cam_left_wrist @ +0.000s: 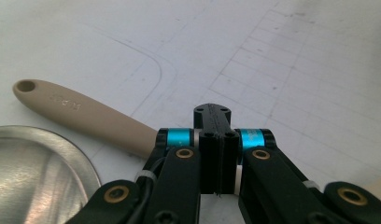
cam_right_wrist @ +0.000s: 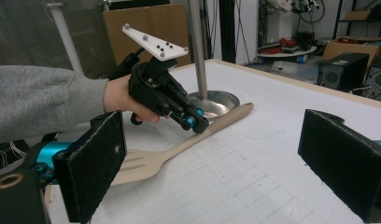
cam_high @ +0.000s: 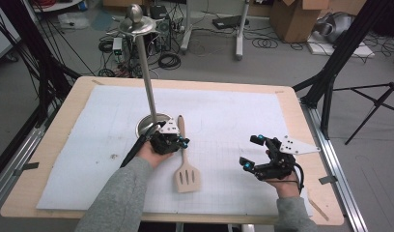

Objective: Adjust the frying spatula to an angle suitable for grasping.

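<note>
risk: left gripper, jaws closed with nothing between them, sits at the spatula handle at frame centre, apparently touching; closed jaws cannot take it and may nudge it against the stand base. right gripper, jaws wide open, empty, lower right. containers: none seen; the dished base holds nothing.

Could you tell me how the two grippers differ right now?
The left gripper has its jaws shut, tilted down onto the spatula handle; the right gripper has its jaws wide open, with nothing between them, well apart from the spatula. Both are black with blue trim and hand-held.
</note>
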Motion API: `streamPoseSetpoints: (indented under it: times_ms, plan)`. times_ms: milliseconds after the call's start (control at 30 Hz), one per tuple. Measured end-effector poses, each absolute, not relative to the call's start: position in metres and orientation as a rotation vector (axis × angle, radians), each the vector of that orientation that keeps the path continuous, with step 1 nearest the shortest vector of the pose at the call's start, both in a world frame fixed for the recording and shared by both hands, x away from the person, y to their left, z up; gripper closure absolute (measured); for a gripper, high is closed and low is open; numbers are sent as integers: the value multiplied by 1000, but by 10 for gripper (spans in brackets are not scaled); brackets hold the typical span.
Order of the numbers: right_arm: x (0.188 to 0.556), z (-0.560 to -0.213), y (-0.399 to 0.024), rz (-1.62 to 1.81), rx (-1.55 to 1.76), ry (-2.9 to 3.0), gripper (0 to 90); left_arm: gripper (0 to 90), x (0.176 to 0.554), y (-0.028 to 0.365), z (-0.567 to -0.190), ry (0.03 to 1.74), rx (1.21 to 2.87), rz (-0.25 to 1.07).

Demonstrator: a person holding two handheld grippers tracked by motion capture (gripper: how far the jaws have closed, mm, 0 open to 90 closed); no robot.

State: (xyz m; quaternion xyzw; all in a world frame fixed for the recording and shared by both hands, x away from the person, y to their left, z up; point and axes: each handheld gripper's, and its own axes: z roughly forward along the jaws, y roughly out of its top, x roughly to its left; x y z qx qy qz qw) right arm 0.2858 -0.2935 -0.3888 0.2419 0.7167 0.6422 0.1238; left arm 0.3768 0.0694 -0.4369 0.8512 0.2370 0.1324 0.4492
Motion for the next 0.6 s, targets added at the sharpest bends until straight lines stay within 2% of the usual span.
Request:
streamPoseSetpoints:
  times_ms: [600]
  plan:
    - [287,-390,-294,1868,705,2094,69,900,370,54,-446,523,2203,365]
